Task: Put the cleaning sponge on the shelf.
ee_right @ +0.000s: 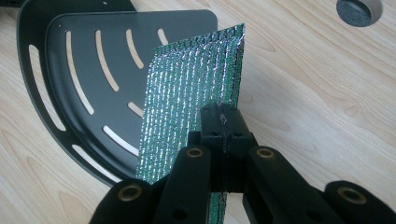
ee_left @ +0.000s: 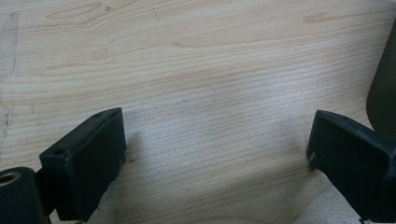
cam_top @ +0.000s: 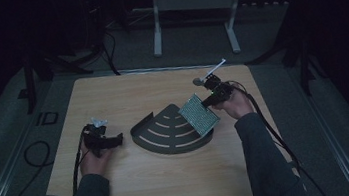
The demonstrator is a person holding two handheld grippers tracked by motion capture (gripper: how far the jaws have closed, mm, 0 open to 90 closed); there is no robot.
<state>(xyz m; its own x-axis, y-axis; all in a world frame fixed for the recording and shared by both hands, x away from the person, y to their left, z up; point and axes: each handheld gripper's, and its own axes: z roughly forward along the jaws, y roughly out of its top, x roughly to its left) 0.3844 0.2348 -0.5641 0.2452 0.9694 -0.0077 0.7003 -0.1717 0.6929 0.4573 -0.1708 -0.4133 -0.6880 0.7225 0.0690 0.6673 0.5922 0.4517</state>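
**Foil pad held over slotted tray, left gripper idle**

Dim surroundings frame a light wooden tabletop (cam_top: 139, 193); a grey floor and a white metal stand (cam_top: 191, 5) lie beyond its far edge.

Left side: the left gripper (cam_top: 112, 141) rests low over the tabletop, held by the person's left hand (cam_top: 93, 161), with a cable trailing back toward the near edge. In the left gripper view its jaws stand wide apart with bare wood grain between them; nothing is held. The dark edge of the tray shows at the right border of that view.

Centre: a black fan-shaped tray (cam_top: 164, 132) lies flat on the tabletop, with a raised rim along its curved side and curved slots cut through its floor. In the right gripper view the slots show the wood beneath (ee_right: 84, 70).

Right of centre: a rectangular pad of silver-green ribbed foil (cam_top: 198, 114) is tilted, its lower end over the right part of the tray. In the right gripper view the pad (ee_right: 187, 112) stands on edge, partly covering the tray.

Right side: the right gripper (cam_top: 208, 101) is carried by the person's right hand (cam_top: 234, 106). Its jaws are closed tight on one edge of the foil pad, as the right gripper view shows (ee_right: 224, 123). A small round grey-topped object (ee_right: 358, 10) sits on the tabletop beyond.
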